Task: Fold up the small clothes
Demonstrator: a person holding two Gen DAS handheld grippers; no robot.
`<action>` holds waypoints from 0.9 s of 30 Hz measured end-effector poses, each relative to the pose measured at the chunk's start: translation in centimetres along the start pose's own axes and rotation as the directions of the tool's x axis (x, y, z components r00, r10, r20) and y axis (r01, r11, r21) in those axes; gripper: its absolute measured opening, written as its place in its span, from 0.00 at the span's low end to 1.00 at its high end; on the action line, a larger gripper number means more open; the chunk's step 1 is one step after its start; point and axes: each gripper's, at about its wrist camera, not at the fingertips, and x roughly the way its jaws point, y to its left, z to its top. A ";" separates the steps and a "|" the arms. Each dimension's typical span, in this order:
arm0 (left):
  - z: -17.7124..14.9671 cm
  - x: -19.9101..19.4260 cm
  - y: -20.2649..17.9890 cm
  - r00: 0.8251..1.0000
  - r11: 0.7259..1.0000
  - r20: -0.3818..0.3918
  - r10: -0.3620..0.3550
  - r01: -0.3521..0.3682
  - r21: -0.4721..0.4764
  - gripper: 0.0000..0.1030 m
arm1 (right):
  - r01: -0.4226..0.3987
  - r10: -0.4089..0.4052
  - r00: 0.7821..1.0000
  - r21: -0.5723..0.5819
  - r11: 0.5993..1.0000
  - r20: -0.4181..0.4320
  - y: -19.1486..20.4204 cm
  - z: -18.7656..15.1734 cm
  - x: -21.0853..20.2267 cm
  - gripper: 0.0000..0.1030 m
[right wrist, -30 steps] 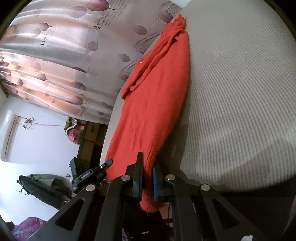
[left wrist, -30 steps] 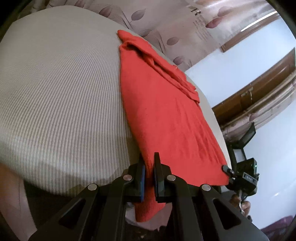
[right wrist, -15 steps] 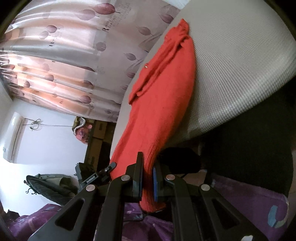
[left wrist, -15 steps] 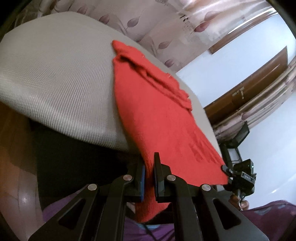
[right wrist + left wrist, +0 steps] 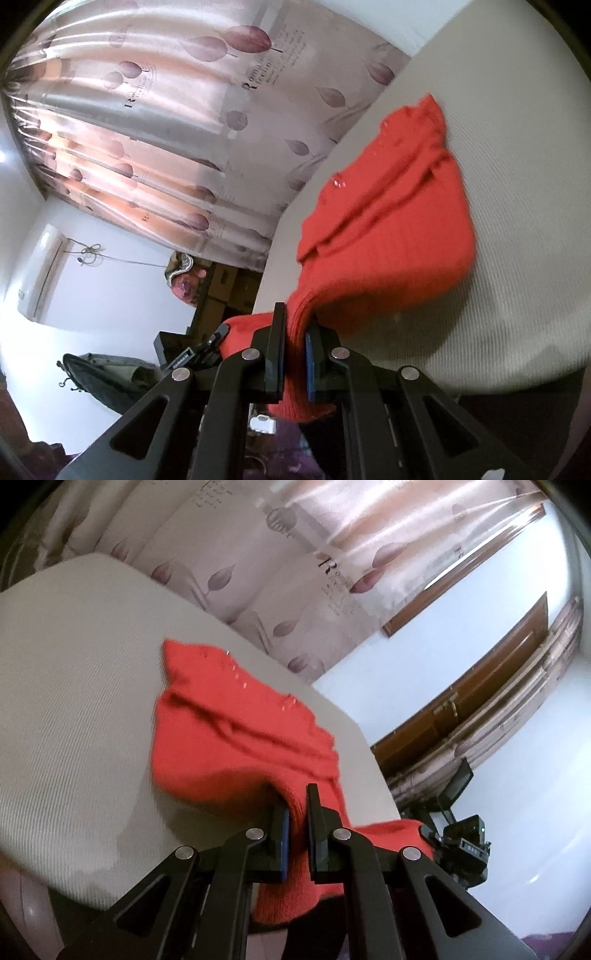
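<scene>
Both the left gripper [image 5: 298,823] and right gripper [image 5: 294,341] pinch the red garment's [image 5: 236,753] near hem, lifted mid-fold, far half on the table [image 5: 74,701]

surface: pale grey ribbed-fabric table top [image 5: 74,709], rounded edge, leaf-print curtain behind | on it: red knit garment [image 5: 229,753], far part lying flat and creased on the fabric, near hem raised off the surface past the front edge | blur: moderate
</scene>
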 end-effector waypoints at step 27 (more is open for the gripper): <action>13.5 16.5 6.9 0.974 0.972 0.020 0.226 -0.224 -0.078 0.08 | 0.098 -0.098 0.995 0.096 0.991 -0.007 -9.2 18.8 13.1 0.08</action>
